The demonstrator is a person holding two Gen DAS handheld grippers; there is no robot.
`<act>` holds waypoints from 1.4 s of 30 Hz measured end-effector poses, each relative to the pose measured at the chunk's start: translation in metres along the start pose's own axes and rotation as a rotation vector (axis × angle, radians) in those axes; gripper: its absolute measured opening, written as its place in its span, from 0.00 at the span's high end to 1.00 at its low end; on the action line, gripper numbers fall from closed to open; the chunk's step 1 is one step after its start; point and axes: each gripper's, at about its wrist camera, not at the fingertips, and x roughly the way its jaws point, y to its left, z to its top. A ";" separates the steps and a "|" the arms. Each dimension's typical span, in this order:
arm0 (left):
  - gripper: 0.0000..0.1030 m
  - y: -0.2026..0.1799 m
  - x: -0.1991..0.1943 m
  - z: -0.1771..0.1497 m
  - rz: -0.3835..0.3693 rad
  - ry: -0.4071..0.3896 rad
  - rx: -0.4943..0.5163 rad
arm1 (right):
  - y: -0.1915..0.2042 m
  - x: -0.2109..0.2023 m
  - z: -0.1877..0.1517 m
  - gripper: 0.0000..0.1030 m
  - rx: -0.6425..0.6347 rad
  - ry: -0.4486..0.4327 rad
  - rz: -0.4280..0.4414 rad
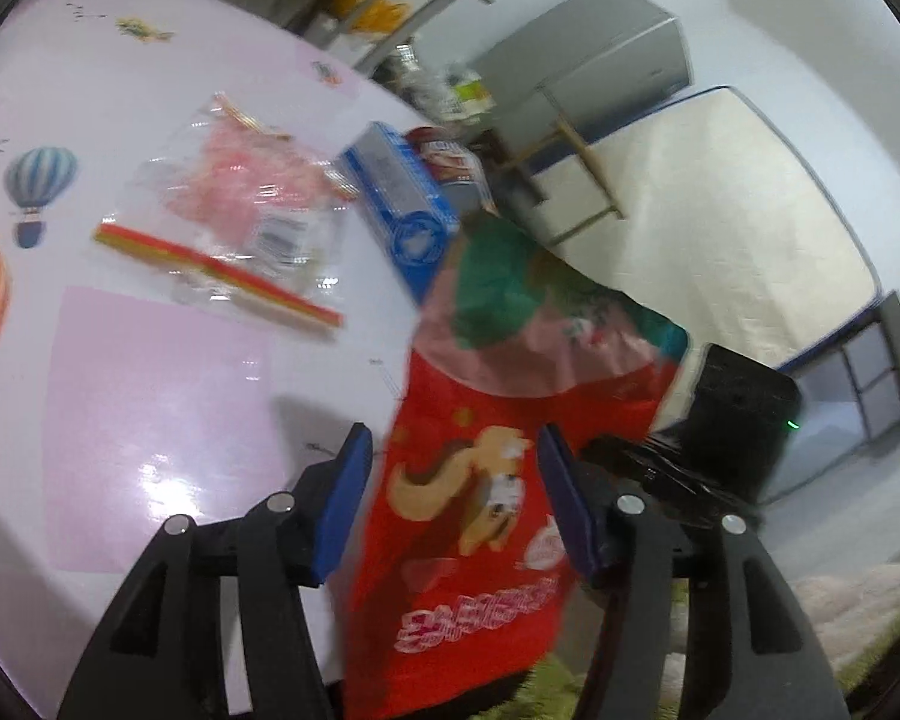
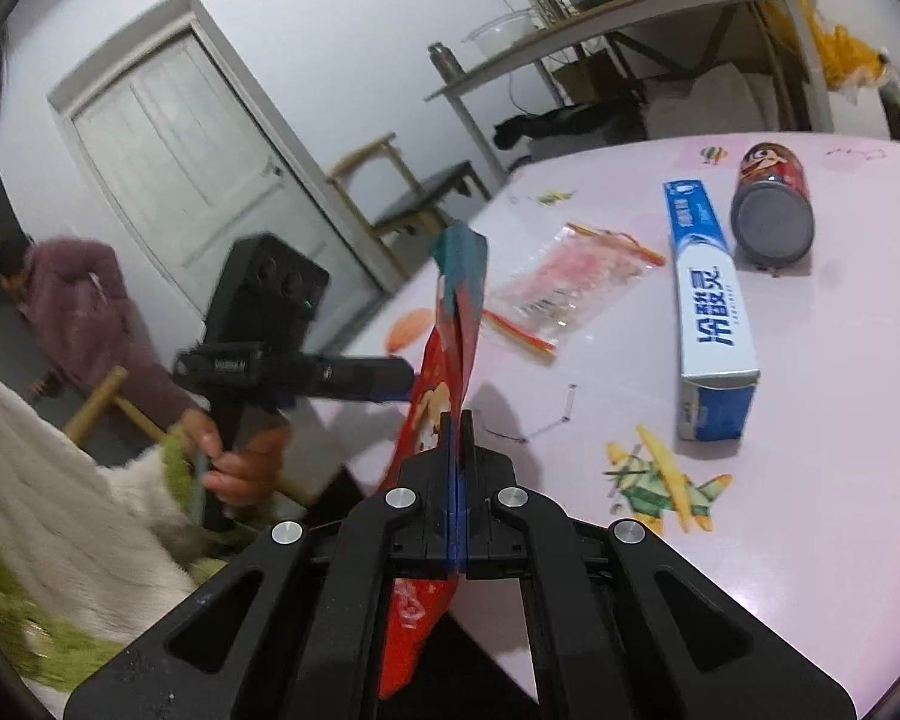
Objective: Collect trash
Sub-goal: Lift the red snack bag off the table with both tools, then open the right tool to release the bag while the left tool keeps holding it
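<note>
A red snack bag (image 1: 480, 570) with a green top hangs at the edge of the pink table (image 2: 810, 420). My right gripper (image 2: 457, 420) is shut on the red snack bag (image 2: 459, 300), holding it edge-on. My left gripper (image 1: 455, 444) is open; the bag hangs between its blue pads and neither pad presses on it. From the right wrist view the left gripper (image 2: 399, 384) reaches in from the left, held by a hand (image 2: 240, 462). On the table lie a clear zip bag (image 2: 570, 282), a blue toothpaste box (image 2: 711, 300) and a red can (image 2: 771, 210) on its side.
A person in mauve clothes (image 2: 78, 300) crouches by the white door (image 2: 180, 168). A wooden chair (image 2: 402, 192) stands past the table's corner. A side table (image 2: 630, 18) holds a cooker and bowls. A mattress (image 1: 720, 210) leans against the wall.
</note>
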 end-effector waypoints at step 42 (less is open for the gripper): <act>1.00 0.042 -0.120 -0.003 0.502 -0.457 -0.176 | -0.021 0.130 0.082 0.34 0.289 0.184 -0.457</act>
